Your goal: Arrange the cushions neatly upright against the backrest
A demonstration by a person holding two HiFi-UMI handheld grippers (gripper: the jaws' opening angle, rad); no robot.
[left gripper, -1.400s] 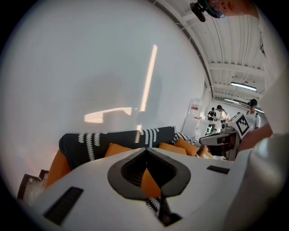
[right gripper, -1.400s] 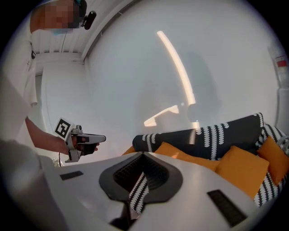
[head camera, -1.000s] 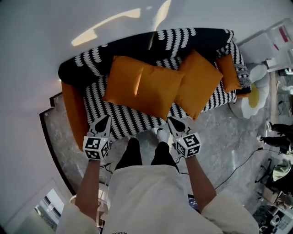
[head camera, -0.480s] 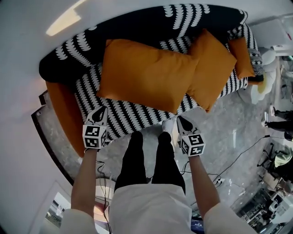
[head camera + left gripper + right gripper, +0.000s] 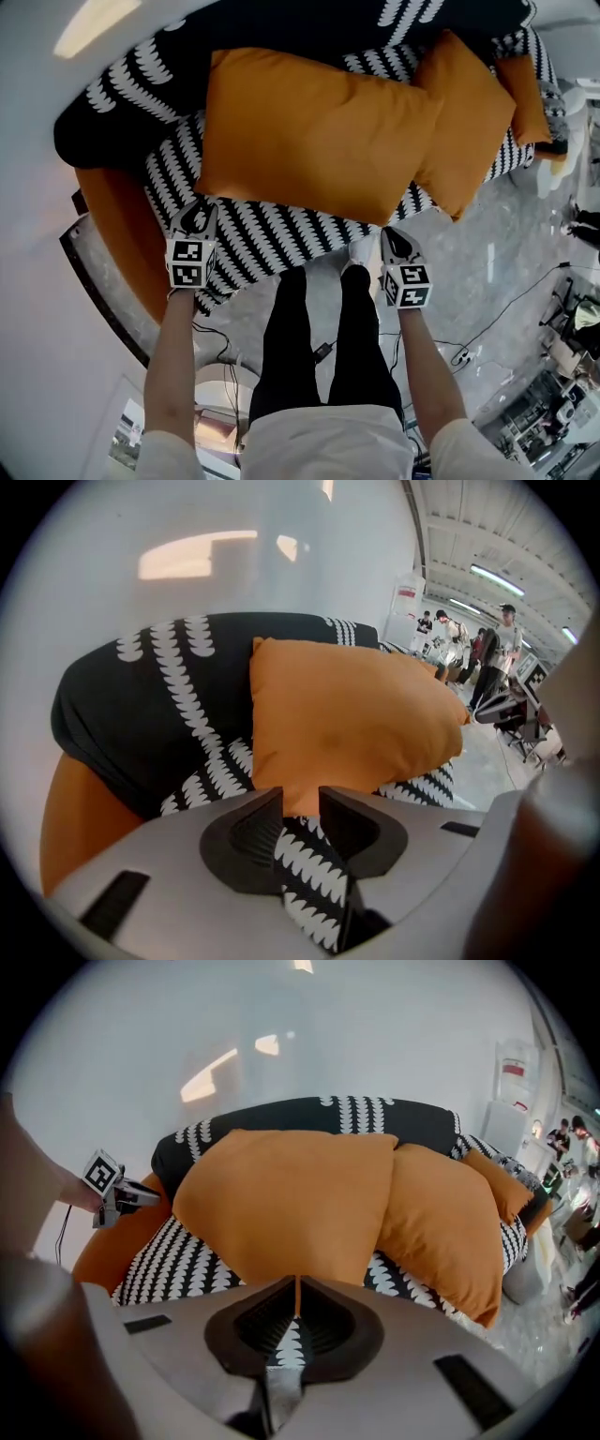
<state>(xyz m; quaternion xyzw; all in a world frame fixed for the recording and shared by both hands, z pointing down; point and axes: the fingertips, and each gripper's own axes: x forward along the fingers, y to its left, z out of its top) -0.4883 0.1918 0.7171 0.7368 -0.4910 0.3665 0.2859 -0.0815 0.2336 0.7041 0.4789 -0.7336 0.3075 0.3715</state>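
Note:
Three orange cushions lie slumped on a black sofa with white leaf print (image 5: 141, 84). The large cushion (image 5: 309, 141) is in the middle, a second cushion (image 5: 469, 122) overlaps its right side, and a small cushion (image 5: 525, 98) is at the far right. My left gripper (image 5: 197, 217) hovers over the seat's front left edge. Its jaws are opening, and the large cushion's (image 5: 347, 724) lower corner shows beyond the gap, with nothing gripped. My right gripper (image 5: 395, 244) is shut and empty just off the seat's front edge, pointing at the large cushion (image 5: 281, 1194).
The sofa's orange armrest (image 5: 122, 225) is beside my left gripper. Cables (image 5: 487, 328) trail over the grey marble floor on the right. The person's black-trousered legs (image 5: 319, 347) stand between the grippers. Several people (image 5: 487, 658) stand far off in the hall.
The head camera and both grippers have moved closer to the sofa, so the cushions look larger. My left gripper's jaws have parted slightly. The cushions have not shifted.

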